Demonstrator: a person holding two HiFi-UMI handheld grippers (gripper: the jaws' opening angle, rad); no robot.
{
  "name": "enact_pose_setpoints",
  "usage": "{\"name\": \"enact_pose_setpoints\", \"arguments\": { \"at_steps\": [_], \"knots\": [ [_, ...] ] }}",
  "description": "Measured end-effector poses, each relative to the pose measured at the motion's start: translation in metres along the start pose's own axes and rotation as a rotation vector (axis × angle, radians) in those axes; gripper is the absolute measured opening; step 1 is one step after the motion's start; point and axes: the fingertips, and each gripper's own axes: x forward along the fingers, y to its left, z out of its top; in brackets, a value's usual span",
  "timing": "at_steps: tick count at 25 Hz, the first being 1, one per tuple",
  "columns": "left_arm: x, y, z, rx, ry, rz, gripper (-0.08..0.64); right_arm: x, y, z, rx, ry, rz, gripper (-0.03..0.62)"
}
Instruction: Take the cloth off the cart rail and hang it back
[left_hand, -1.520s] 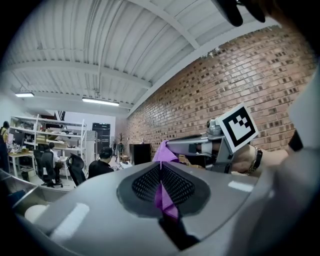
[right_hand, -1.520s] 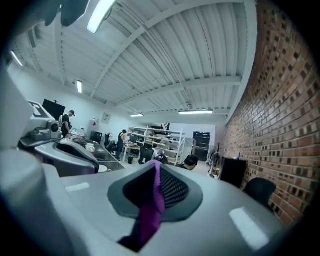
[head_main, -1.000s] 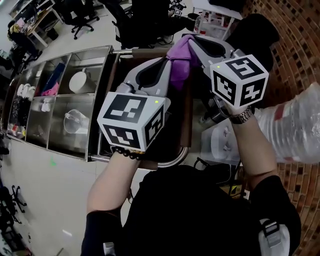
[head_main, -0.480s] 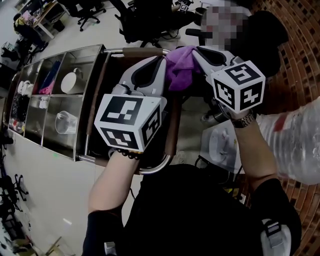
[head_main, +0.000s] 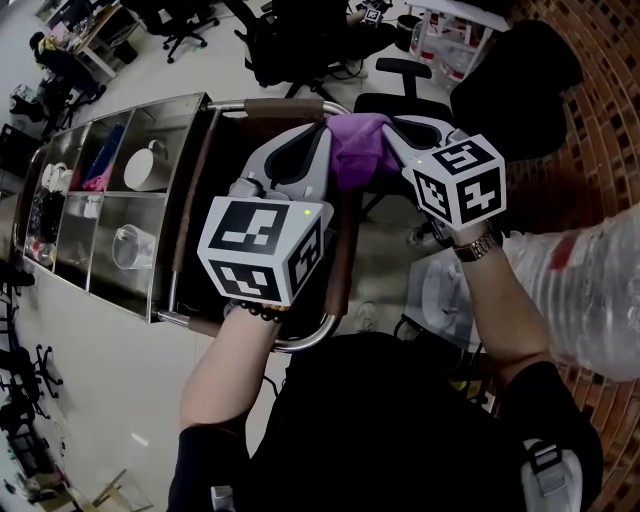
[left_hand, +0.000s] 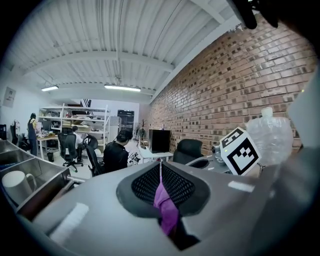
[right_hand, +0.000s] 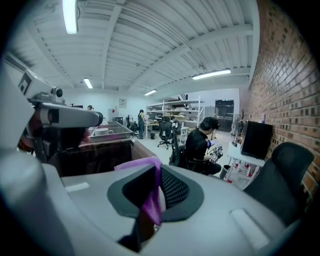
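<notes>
Left gripper (head_main: 322, 135): pressed shut on purple cloth (head_main: 358, 150).
Right gripper (head_main: 392, 125): purple cloth is pinched; jaws just eased slightly.
Head view only: cart rail (head_main: 344, 270) is shown, 6 o'clock of the cloth.

purple cloth (head_main: 360, 150), bunched, held up nr cart rail (head_main: 285, 104)

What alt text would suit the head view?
Two grippers hold a purple cloth bunched between them near the far corner of the cart rail: left gripper and right gripper each pinch it, the right's jaws having just eased wider. A white mug sits in a steel bin at left.
</notes>
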Motion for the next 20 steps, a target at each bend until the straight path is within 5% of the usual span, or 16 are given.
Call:
{"name": "enact_pose_setpoints", "arguments": {
  "at_steps": [7, 20],
  "knots": [
    [0.001, 0.001, -0.003, 0.001, 0.009, 0.006, -0.003, 0.008, -0.004, -0.020, 0.008, 0.051, -0.008, 0.110],
    [-0.002, 0.004, -0.010, 0.002, -0.004, 0.037, -0.003, 0.006, 0.012, -0.006, -0.037, -0.021, 0.030, 0.110]
  ]
}}
